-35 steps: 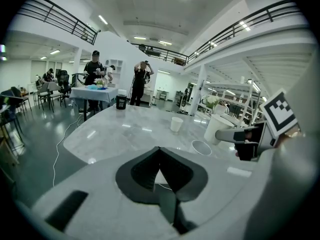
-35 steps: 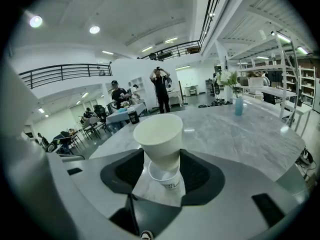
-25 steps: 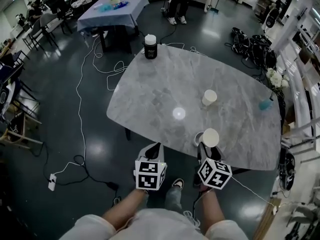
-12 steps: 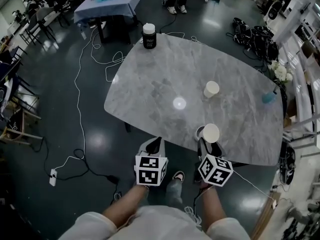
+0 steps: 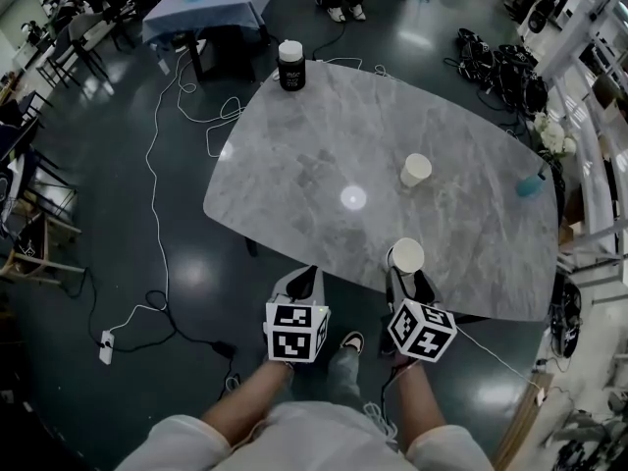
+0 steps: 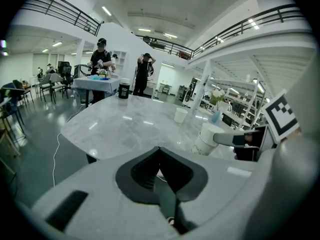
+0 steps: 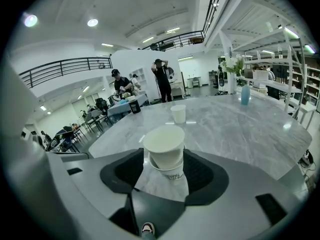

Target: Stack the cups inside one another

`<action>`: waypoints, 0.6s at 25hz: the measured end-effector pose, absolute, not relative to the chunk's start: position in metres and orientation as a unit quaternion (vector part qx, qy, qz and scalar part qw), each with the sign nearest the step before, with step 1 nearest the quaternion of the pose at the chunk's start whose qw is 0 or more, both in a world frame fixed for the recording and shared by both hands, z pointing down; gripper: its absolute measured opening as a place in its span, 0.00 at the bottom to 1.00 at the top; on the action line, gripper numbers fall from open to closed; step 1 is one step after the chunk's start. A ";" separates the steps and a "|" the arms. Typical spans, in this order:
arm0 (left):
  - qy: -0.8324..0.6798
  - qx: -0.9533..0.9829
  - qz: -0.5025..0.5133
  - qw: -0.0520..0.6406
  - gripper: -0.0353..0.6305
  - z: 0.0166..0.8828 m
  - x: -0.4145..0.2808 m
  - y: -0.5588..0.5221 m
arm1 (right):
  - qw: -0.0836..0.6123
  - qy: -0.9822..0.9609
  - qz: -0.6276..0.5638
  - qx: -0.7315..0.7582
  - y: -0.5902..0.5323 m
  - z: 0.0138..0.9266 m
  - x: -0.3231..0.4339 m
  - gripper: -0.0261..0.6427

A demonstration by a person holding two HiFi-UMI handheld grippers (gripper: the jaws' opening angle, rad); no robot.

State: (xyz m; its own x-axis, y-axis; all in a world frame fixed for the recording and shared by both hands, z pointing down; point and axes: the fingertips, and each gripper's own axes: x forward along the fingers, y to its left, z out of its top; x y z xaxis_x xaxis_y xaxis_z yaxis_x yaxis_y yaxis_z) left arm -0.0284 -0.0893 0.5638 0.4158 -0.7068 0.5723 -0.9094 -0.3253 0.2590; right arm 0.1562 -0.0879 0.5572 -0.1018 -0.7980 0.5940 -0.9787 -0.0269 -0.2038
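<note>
My right tongs [image 5: 408,278] pinch the stacked cups [image 7: 165,151], lower middle; my left tongs [image 5: 304,284] are closed on nothing.

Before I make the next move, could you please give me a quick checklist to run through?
1. Right gripper closed on the nested cups: ok.
2. Inner cup fully seated: cannot tell.
3. Lone cup upright on the marble table: ok.
4. Nothing stands between nested cups and lone cup: ok.
5. Left gripper shut and empty: ok.
</note>
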 end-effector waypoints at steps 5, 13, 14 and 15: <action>-0.510 0.793 0.180 0.282 0.04 0.564 -0.029 -0.090 | 0.155 -0.679 0.304 0.649 -0.084 0.560 0.154 0.37; -0.508 0.795 0.176 0.281 0.04 0.562 -0.025 -0.090 | 0.149 -0.676 0.298 0.657 -0.082 0.555 0.160 0.37; -0.508 0.795 0.176 0.280 0.04 0.561 -0.025 -0.090 | 0.149 -0.675 0.297 0.659 -0.082 0.554 0.161 0.37; -0.508 0.795 0.175 0.280 0.04 0.560 -0.025 -0.090 | 0.149 -0.674 0.296 0.661 -0.082 0.552 0.162 0.37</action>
State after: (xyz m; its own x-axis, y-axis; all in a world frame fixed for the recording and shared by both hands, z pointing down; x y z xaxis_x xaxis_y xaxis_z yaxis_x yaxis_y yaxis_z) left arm -0.0251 -0.0898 0.5599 0.4222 -0.7103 0.5632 -0.9065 -0.3265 0.2677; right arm 0.1620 -0.0816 0.5524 -0.0833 -0.8019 0.5916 -0.9780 -0.0481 -0.2029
